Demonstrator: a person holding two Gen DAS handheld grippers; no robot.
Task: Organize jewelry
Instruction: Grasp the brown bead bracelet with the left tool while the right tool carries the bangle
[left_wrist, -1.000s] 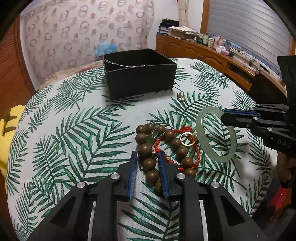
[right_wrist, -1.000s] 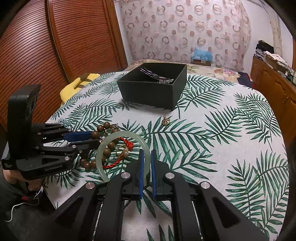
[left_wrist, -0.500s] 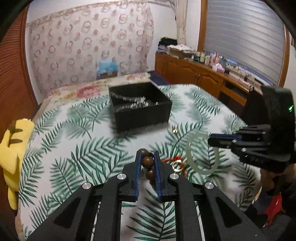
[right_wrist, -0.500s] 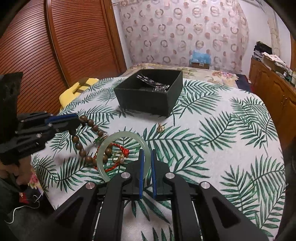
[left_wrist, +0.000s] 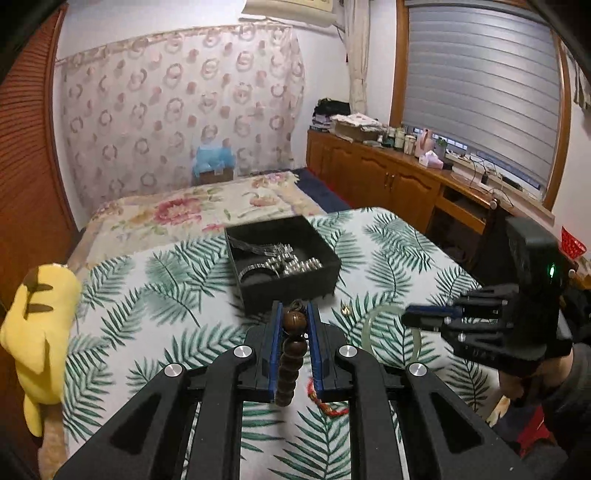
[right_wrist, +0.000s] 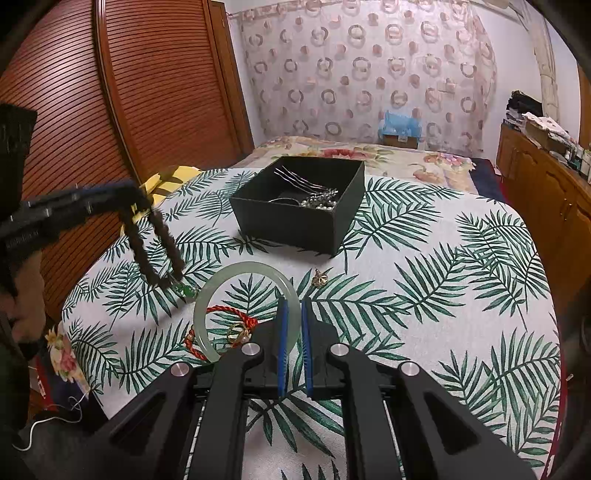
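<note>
Leaf-print surface (right_wrist: 424, 295), black box (right_wrist: 299, 218) at rear. Left claw (left_wrist: 294, 325) clamps wooden bead bracelet (right_wrist: 155, 243), loop hanging long-axis vertical. Right claw (right_wrist: 292, 325) clenched on jade bangle (right_wrist: 221, 280), lying flat.

My left gripper (left_wrist: 294, 318) is raised off the bed, its blue-lined fingers (left_wrist: 274, 332) closed on a string of wooden beads (left_wrist: 291, 354) that dangles from them. My right gripper (right_wrist: 293, 317) sits low and level – fingers (right_wrist: 283, 332) pinched on the rim of a pale green bangle (right_wrist: 236, 284) – my hand (left_wrist: 517, 376) wrapped round its handle
</note>
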